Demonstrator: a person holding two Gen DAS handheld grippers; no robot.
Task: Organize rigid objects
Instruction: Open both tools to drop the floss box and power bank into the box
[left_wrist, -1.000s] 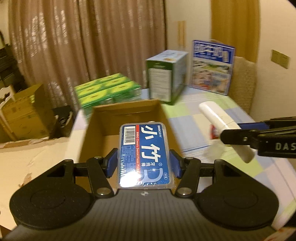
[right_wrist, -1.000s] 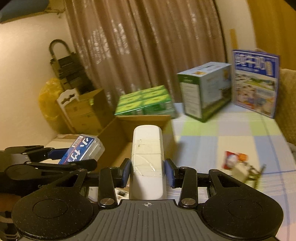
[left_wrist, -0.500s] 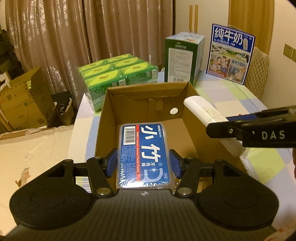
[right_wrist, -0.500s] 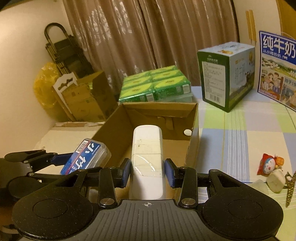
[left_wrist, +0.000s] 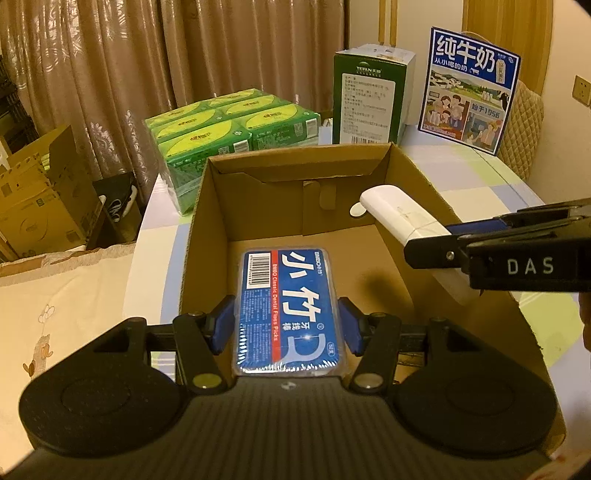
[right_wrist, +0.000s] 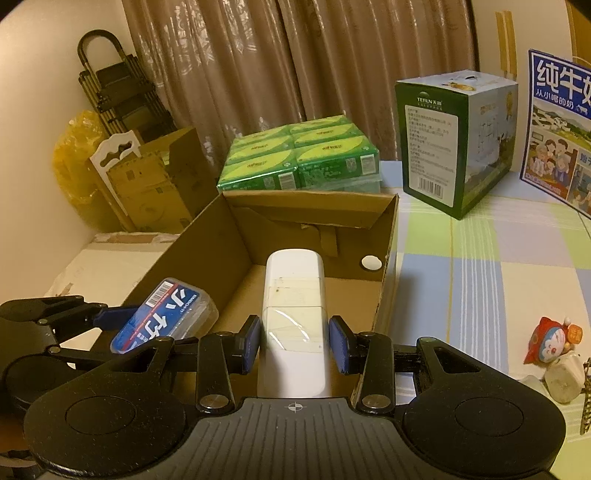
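Moved: both grippers have come forward and down; cardboard box (left_wrist: 207, 221) now lying beneath them.
Left gripper (left_wrist: 287, 325): gripping floss-pick case (left_wrist: 286, 306), hovering over box floor.
Right gripper (right_wrist: 293, 341): clamping white device (right_wrist: 293, 306), hovering inside box beside case.

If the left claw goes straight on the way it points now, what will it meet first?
Most likely the bare floor of the cardboard box. The left claw, shut on the blue floss pick case, points down into it. Nothing lies in that line before the floor, though depth is hard to judge.
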